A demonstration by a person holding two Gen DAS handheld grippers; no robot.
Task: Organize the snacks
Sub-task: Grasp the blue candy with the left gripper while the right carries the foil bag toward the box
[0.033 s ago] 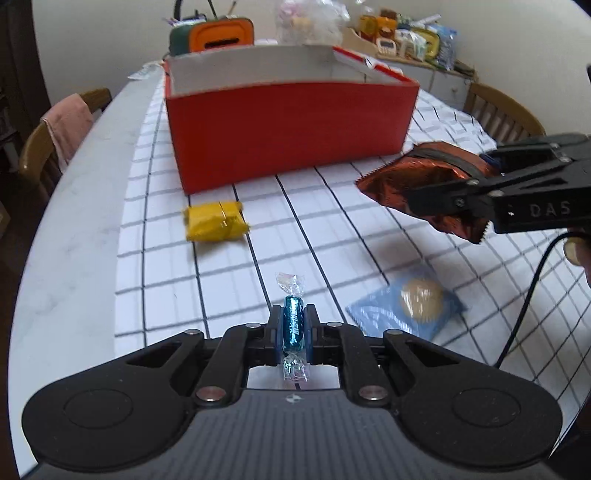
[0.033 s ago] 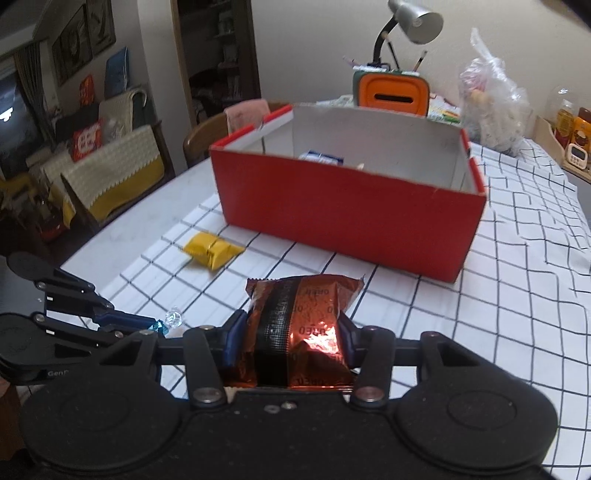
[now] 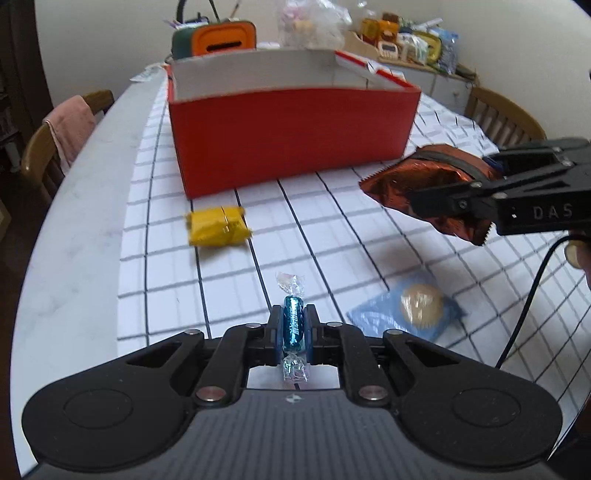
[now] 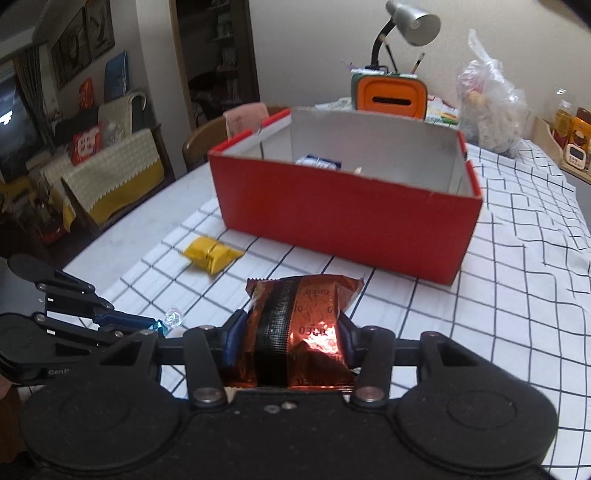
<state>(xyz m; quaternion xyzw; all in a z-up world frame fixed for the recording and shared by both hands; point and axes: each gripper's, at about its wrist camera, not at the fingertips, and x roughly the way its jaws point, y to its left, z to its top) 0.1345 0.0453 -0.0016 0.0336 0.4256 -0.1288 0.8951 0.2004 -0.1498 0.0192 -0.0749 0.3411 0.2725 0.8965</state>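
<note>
My left gripper [image 3: 293,328] is shut on a small blue wrapped candy [image 3: 293,323] and holds it above the checked tablecloth. My right gripper [image 4: 291,332] is shut on a copper-brown snack packet [image 4: 301,325], held above the table in front of the red open box [image 4: 343,214]. The packet also shows in the left wrist view [image 3: 424,184], right of the box [image 3: 291,140]. A yellow wrapped snack [image 3: 218,225] lies on the cloth in front of the box. A round biscuit in a blue wrapper [image 3: 413,308] lies to the right of my left gripper. The box holds a white-blue packet [image 4: 319,162].
An orange and green container [image 4: 389,96], a desk lamp [image 4: 410,26] and a clear plastic bag [image 4: 487,99] stand behind the box. Wooden chairs [image 3: 48,147] stand at the table's sides. A black cable [image 3: 532,291] hangs at the right.
</note>
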